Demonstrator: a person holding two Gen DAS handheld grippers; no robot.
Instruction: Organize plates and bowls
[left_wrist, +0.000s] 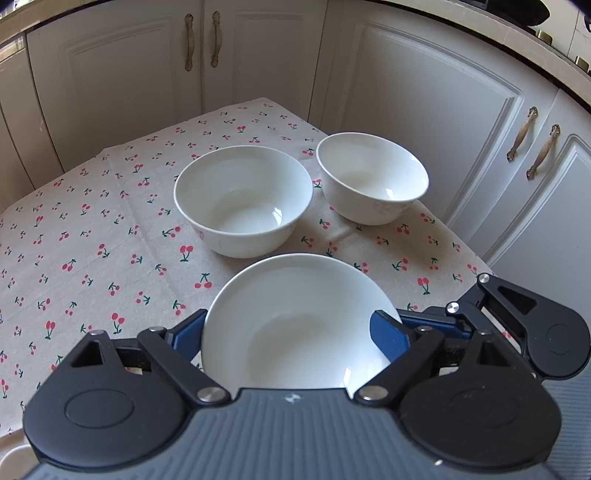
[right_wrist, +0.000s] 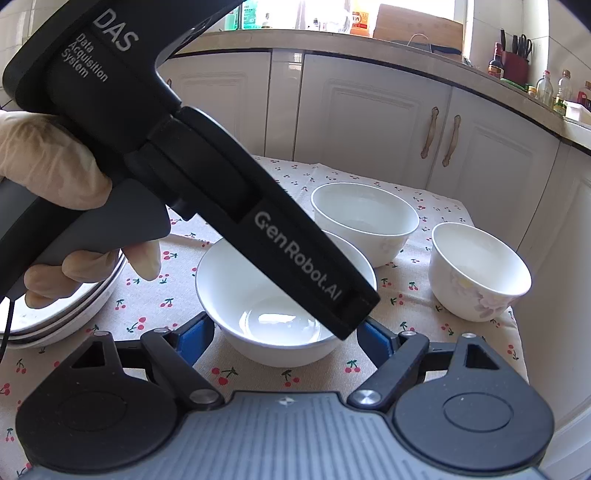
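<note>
Three white bowls stand on a cherry-print tablecloth (left_wrist: 92, 240). The nearest bowl (left_wrist: 295, 332) sits between the blue pads of my left gripper (left_wrist: 288, 330), which press on its rim from both sides. My right gripper (right_wrist: 286, 336) is on this same bowl (right_wrist: 236, 291), its pads against the lower wall. The left gripper's black body (right_wrist: 221, 184), held by a gloved hand (right_wrist: 48, 166), crosses the right wrist view and hides part of the bowl. A wide bowl (left_wrist: 243, 199) and a smaller flowered bowl (left_wrist: 371, 177) stand just beyond.
A stack of white plates (right_wrist: 74, 306) lies at the left of the table. The right gripper's linkage (left_wrist: 535, 325) shows beside the held bowl. White cabinet doors (left_wrist: 424, 110) close in behind the table, and the table's right edge (right_wrist: 517, 332) runs near the flowered bowl (right_wrist: 476, 273).
</note>
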